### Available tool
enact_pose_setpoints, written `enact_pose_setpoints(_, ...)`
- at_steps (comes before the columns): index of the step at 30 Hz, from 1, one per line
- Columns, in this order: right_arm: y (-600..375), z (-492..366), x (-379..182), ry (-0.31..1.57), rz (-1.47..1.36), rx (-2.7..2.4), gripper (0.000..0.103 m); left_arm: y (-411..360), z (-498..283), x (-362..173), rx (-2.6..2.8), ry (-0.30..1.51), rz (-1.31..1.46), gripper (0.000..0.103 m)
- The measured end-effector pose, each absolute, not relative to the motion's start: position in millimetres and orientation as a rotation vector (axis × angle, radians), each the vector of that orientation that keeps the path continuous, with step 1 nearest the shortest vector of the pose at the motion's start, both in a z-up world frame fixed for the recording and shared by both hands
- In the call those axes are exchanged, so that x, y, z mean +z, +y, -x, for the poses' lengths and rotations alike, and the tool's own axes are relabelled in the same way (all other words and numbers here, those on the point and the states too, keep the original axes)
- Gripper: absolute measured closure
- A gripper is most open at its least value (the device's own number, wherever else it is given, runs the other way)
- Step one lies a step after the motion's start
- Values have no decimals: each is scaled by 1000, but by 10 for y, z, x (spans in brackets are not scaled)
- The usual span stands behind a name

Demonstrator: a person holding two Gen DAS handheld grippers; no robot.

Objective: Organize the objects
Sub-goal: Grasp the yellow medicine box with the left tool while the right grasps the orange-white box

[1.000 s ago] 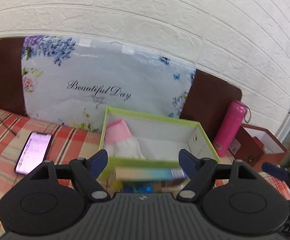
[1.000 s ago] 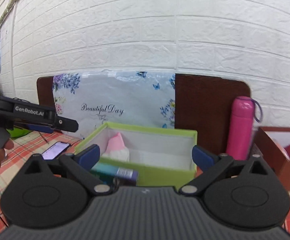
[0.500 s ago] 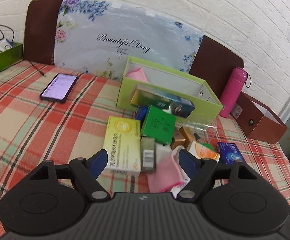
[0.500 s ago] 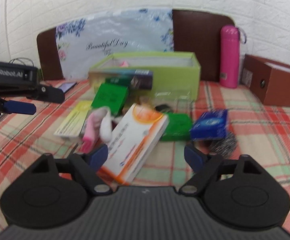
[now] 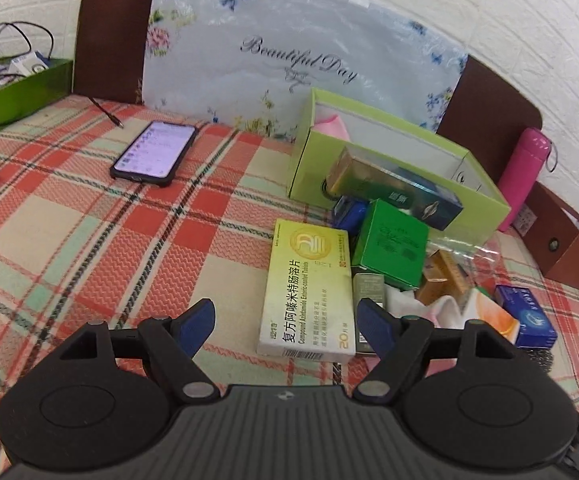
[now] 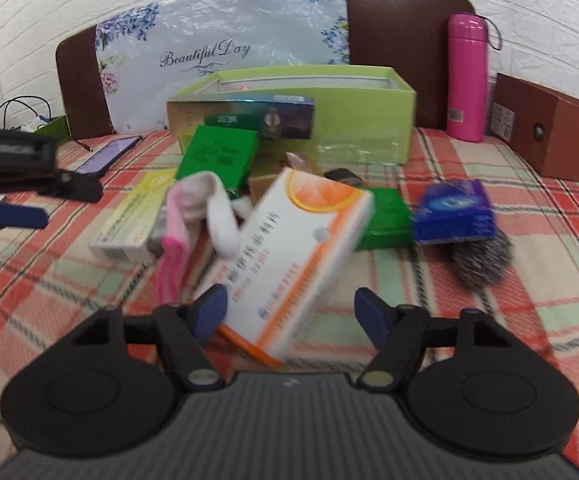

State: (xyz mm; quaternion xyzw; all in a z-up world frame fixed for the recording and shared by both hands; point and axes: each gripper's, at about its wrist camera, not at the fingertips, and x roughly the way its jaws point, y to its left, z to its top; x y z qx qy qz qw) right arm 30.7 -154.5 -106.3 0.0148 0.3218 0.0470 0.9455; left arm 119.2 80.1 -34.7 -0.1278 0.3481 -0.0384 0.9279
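The left tongs [image 5: 285, 320] are spread wide with nothing between them, poised above the plaid-covered table [image 5: 89, 240]. The yellow medicine box [image 5: 309, 292] lies flat just ahead of them, close to the right finger. The right tongs [image 6: 289, 312] are also spread, and the near end of the white-and-orange box [image 6: 297, 248] (tilted, blurred) reaches into their gap, nearer the left finger; contact cannot be told. Beyond both tongs sits the green open box [image 6: 369, 120], with a pink-and-white sock [image 6: 193, 220], green carton [image 6: 217, 156] and blue box [image 6: 453, 212] heaped before it.
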Motion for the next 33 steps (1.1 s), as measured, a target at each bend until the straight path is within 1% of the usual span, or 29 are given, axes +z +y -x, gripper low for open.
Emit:
enact_pose_setpoints(2, -1686, -213, -1058, 656, -23, 58, 35, 740, -1311, -417, -95, 726, 249, 22)
enact_pose_setpoints(3, -1738, -186, -1058, 661, -7, 32, 38, 695, -1380, -456, -98, 733, 232, 22)
enact_pose_setpoints(5, -1818, -157, -1061, 667, -3, 7, 38, 612, -1522, -540, -87, 762, 205, 22)
enact_pose_setpoints(7, -1863, -143, -1025, 660, -41, 11, 38, 586, -1586, -584, -52, 725, 218, 22)
enact_pose_setpoints(9, -1834, -152, -981, 646, -57, 20, 38, 573, -1663, -605, -20, 740, 205, 22)
enact_pose_setpoints(11, -1756, -207, -952, 635, -68, 42, 31, 574, -1707, -643, -44, 793, 213, 33)
enact_pose_setpoints(12, -1695, -256, -942, 634, -74, 53, 26, 557, -1674, -645, -70, 785, 182, 33)
enact_pose_setpoints(15, -1520, -370, -920, 620, -69, 57, 22, 538, -1536, -660, -120, 780, 111, 33)
enact_pose_setpoints(19, -1356, -551, -902, 567, 47, 55, 15, 632, -1466, -683, -106, 761, 120, 29)
enact_pose_setpoints(22, -1482, -750, -904, 562, 19, 89, 10, 689, -1529, -681, -82, 762, 136, 29)
enact_pose_setpoints(24, -1669, -904, -956, 621, -69, 137, 10, 707, -1562, -679, -80, 764, 145, 29)
enact_pose_setpoints(26, -1845, -904, -971, 635, -158, 170, 10, 725, -1537, -678, -99, 763, 146, 33)
enact_pose_setpoints(28, -1938, -798, -946, 679, -214, 249, 14, 760, -1465, -679, -124, 767, 143, 33)
enact_pose_setpoints(31, -1952, -545, -945, 765, -259, 376, 15, 781, -1285, -662, -149, 779, 114, 33)
enact_pose_setpoints(33, -1940, -404, -924, 760, -239, 449, 15, 784, -1151, -645, -167, 784, 100, 33)
